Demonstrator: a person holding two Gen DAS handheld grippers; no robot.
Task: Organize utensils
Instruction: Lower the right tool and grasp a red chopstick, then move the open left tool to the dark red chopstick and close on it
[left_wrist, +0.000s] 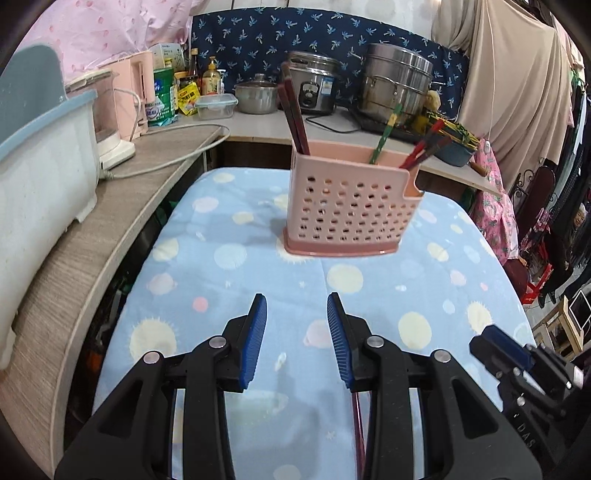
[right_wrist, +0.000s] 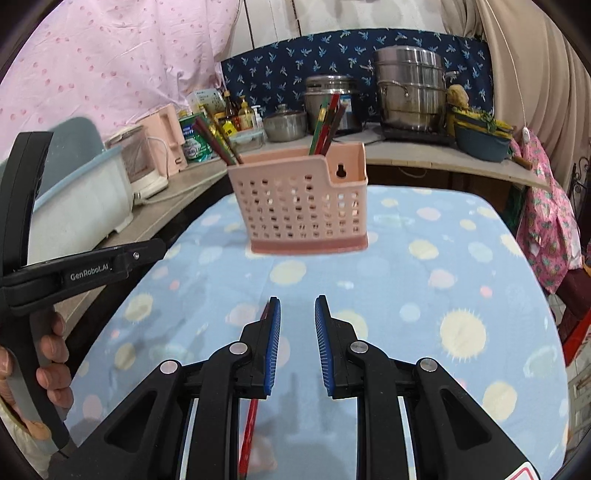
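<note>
while both the left gripper (left_wrist: 296, 299) and right gripper (right_wrist: 297, 301) stand parted and empty before the pink utensil holder (left_wrist: 349, 206), a red chopstick (right_wrist: 248, 435) below awaits pickup, needing a lower reach.

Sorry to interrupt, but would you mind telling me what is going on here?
A person is sorting chopsticks into a pink holder on a table with a blue cloth. Several already stand in it. The left hand-held gripper and right hand-held gripper both hang open short of it, with a red chopstick lying beneath the right one.
</note>
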